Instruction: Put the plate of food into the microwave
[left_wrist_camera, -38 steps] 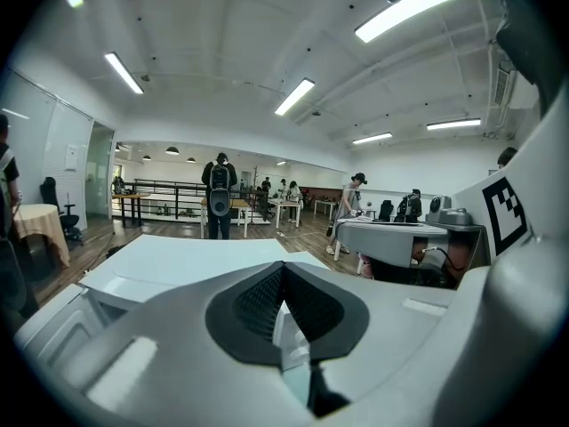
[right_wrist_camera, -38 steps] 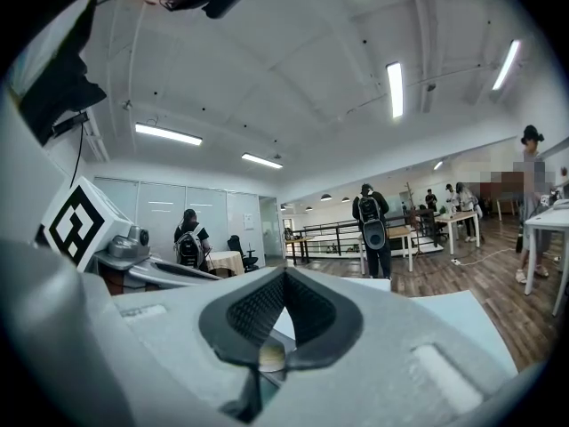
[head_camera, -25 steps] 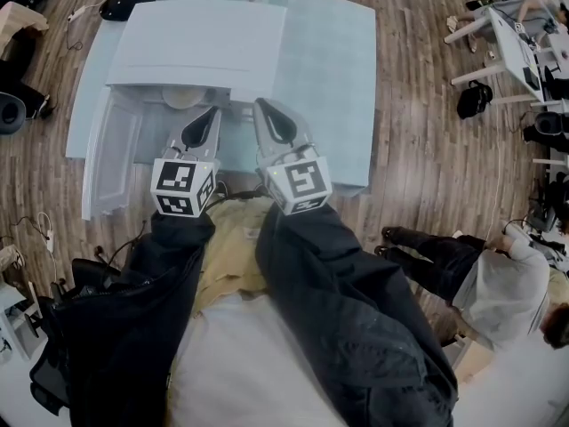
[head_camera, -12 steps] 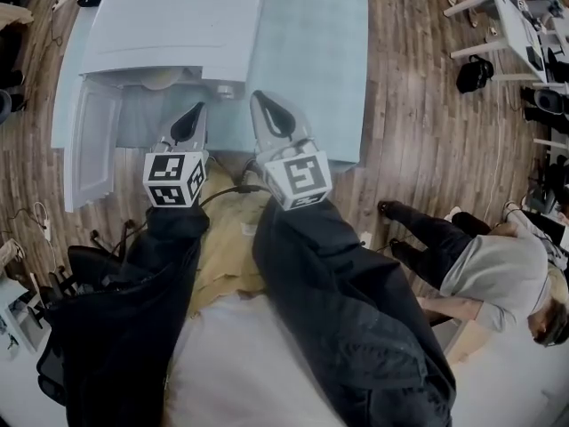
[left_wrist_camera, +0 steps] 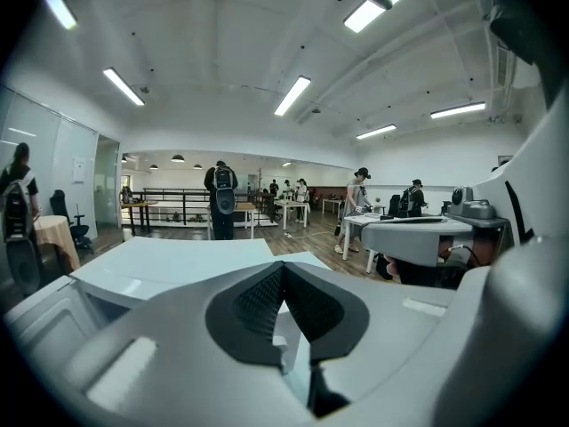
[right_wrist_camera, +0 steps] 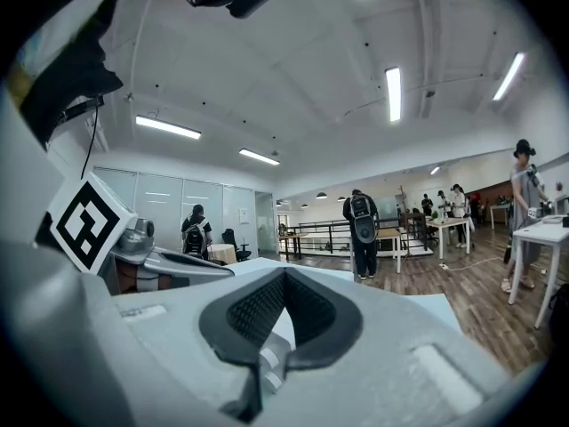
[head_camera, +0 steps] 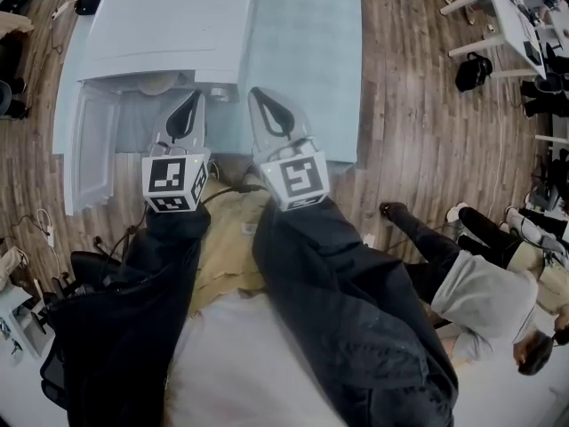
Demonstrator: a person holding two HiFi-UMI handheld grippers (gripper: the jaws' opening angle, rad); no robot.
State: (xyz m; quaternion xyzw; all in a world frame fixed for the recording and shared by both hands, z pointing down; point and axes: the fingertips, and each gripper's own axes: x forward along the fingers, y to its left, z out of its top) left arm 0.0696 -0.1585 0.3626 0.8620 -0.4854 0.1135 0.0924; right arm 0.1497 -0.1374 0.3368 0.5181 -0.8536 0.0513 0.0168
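Head view: round beige plate of food (head_camera: 158, 83) sits inside white boxy microwave (head_camera: 169, 25), just ahead of the closed, empty left gripper (head_camera: 194, 101); right gripper (head_camera: 256, 97) also closed.

place: open-plan lab or office | floor: wood planks (head_camera: 418, 105) | ceiling: strip lights (left_wrist_camera: 292, 94) | fittings: white work tables (right_wrist_camera: 549, 229), glass partitions (right_wrist_camera: 160, 198) (people (left_wrist_camera: 220, 198) standing about)

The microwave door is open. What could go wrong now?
The plate shows right at the front of the microwave; swinging the open door shut might bump it if it sits too far forward. The left gripper, shut and empty, is close to the opening and could knock the plate.
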